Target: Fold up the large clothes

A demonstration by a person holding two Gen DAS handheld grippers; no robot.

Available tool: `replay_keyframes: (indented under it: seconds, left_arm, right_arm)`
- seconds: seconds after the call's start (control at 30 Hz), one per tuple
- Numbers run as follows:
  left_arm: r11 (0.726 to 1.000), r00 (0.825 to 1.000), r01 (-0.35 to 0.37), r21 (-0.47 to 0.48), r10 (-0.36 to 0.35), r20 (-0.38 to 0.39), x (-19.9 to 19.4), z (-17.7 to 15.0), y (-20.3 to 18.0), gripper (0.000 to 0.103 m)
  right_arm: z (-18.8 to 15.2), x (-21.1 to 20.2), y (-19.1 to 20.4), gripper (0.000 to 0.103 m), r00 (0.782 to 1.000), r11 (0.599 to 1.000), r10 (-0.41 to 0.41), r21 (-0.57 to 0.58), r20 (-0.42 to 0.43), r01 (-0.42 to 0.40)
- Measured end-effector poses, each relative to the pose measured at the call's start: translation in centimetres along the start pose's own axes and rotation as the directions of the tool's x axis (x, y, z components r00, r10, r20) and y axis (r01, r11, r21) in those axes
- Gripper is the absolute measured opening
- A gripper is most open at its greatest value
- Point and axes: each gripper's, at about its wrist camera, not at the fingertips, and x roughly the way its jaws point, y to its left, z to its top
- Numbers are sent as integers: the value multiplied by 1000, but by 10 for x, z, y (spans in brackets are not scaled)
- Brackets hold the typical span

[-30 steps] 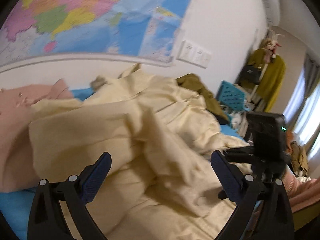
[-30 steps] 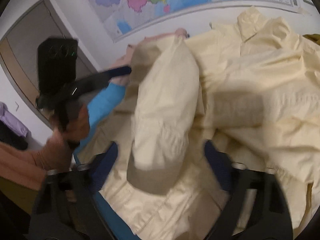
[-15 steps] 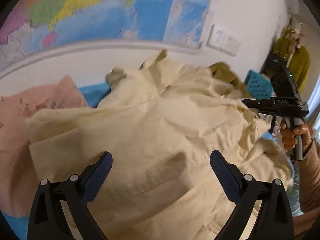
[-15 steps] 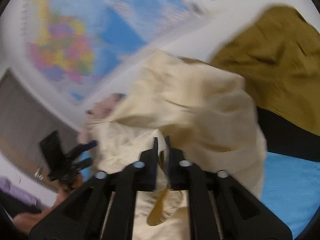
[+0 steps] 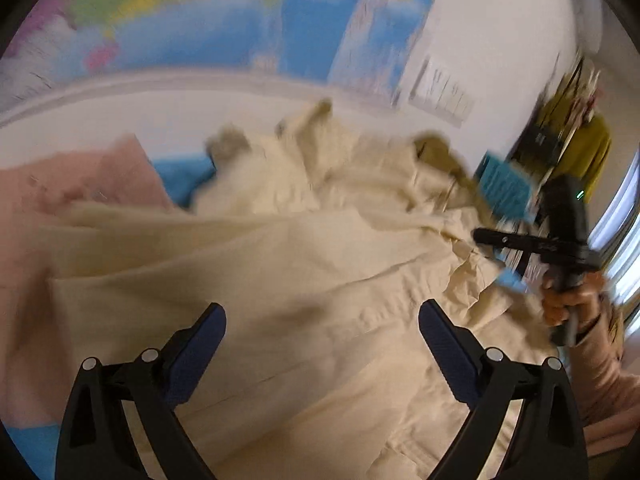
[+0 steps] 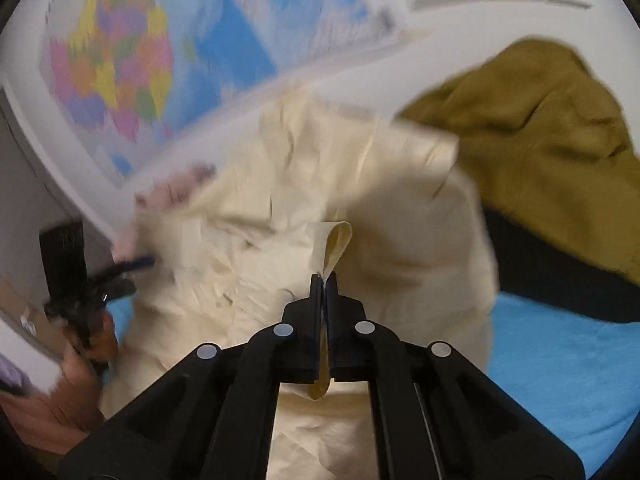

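Since 1 s ago right gripper (image 6: 324, 280) went from spread to clamped on cream garment (image 5: 304, 264) edge, garment heaped on blue sheet (image 6: 560, 360); left gripper (image 5: 322, 320) spread wide over it, empty.

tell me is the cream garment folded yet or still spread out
Not folded. The cream garment lies rumpled and spread out, one edge pinched in the shut right hand-held gripper; the left hand-held gripper is open.
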Motion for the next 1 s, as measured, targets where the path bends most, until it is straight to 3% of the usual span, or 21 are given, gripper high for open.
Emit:
replay_keyframes:
  seconds: [0.1, 0.2, 0.33, 0.4, 0.53, 0.57, 0.67, 0.73, 0.83, 0.9, 1.0]
  left_arm:
    - [999, 994, -1, -32, 5, 111, -45, 2, 13, 95]
    - [997, 990, -62, -37, 66, 121, -61, -2, 19, 95]
    - [991, 991, -135, -5, 135, -3, -28, -18, 22, 91]
    - [975, 974, -217, 42, 219, -61, -3, -27, 24, 88]
    - [954, 940, -296, 52, 301, -161, 36, -26, 39, 88]
    - [950, 933, -306, 54, 311, -179, 41, -25, 41, 88]
    - [939, 920, -332, 91, 344, -188, 45, -22, 37, 88]
    - [942, 925, -325, 90, 336, -177, 39, -21, 35, 88]
    - [950, 935, -306, 59, 312, -169, 33, -19, 34, 88]
    - [951, 937, -304, 58, 309, -165, 29, -21, 31, 88]
    - [959, 947, -282, 40, 284, -147, 16, -26, 25, 88]
  right_arm:
    - [10, -18, 3, 2, 997, 999, -18, -25, 69, 20]
    - [16, -9, -9, 2, 997, 999, -52, 3, 49, 52]
    - [6, 22, -24, 2, 996, 996, -77, 43, -41, 79]
    - [1, 19, -33, 5, 996, 995, -65, 66, -53, 69]
    - [-7, 14, -32, 9, 993, 993, -98, 61, -70, 103]
    - [-8, 7, -30, 15, 993, 992, -106, 56, -55, 109]
    - [-7, -25, -15, 46, 989, 990, -142, 24, 46, 141]
    - [-8, -40, 4, 49, 988, 992, -117, -44, 97, 122]
    - [-11, -31, 41, 47, 997, 981, -46, -185, 62, 57]
    - [-14, -5, 57, 40, 997, 961, -78, -265, 1, 76]
    - [-16, 36, 49, 37, 988, 957, -132, -272, -85, 104]
